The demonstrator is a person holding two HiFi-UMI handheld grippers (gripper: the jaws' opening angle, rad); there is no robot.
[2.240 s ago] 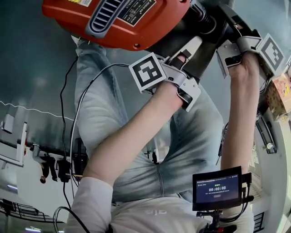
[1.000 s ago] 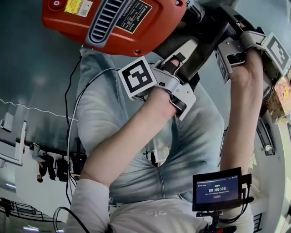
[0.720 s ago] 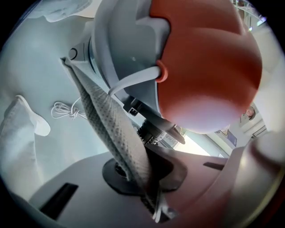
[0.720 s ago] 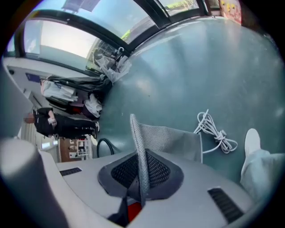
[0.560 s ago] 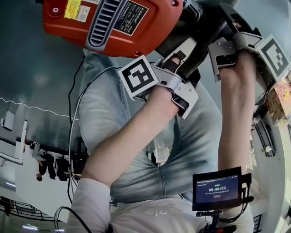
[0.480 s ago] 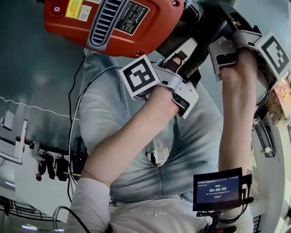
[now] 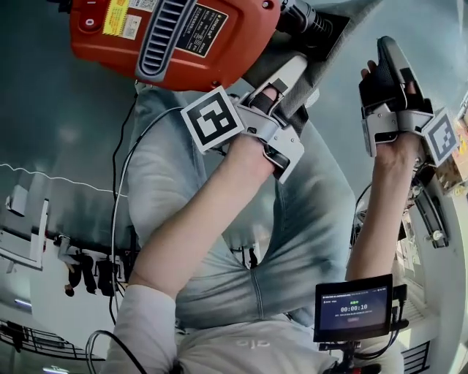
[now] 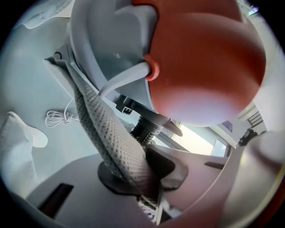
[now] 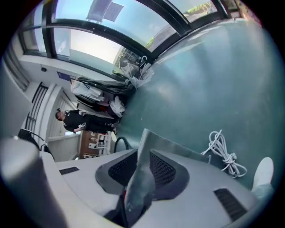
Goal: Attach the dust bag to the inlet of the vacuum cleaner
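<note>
The orange vacuum cleaner (image 7: 183,36) hangs at the top of the head view and fills the left gripper view as an orange dome (image 8: 205,58). Its black ribbed inlet (image 7: 301,18) points right, also seen as the ribbed neck (image 8: 144,129). The grey mesh dust bag (image 7: 311,77) lies just below the inlet. My left gripper (image 7: 289,84) is shut on a fold of the bag (image 8: 107,129), close under the inlet. Off to the right of the vacuum, my right gripper (image 7: 386,62) is shut on a thin grey strip of bag fabric (image 9: 142,178).
The person's jeans-clad legs (image 7: 307,219) fill the middle of the head view. A small monitor (image 7: 352,307) sits at the lower right. A coiled white cord (image 9: 222,153) lies on the teal floor. A black cable (image 7: 117,182) hangs at the left. People stand far off (image 9: 82,120).
My right gripper has swung right and down, away from the vacuum's inlet, still pinching fabric. My left gripper has shifted slightly left and stays clamped on the bag.
</note>
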